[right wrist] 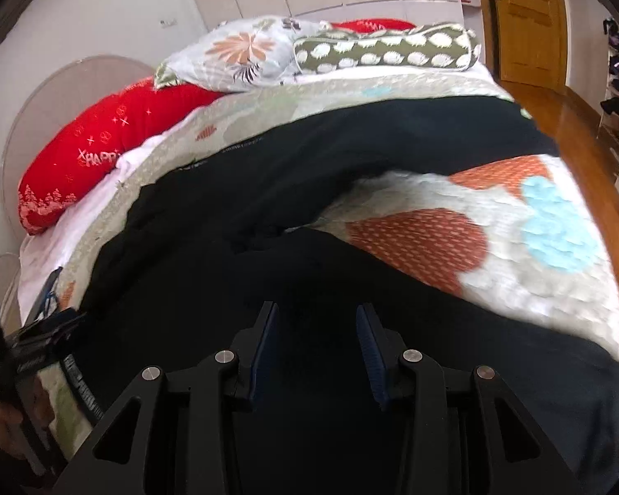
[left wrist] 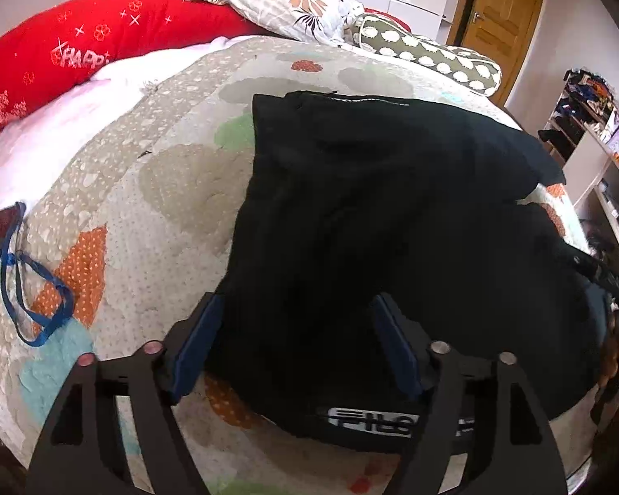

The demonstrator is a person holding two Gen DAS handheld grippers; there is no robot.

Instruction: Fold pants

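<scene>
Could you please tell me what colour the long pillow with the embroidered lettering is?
Red long pillow, with pale embroidered lettering; clearest in the left wrist view.

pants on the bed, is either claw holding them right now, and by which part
Neither. Both the left claw and the right claw stand open over the black pants, pads clear of the fabric, which lies loose on the quilt.

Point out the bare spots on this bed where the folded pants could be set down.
Bare quilt lies between the black pants and the blue strap, below the red pillow. A second patch sits between the two pant legs toward the bed's edge. The head end is crowded with the floral pillow and bolster.
</scene>
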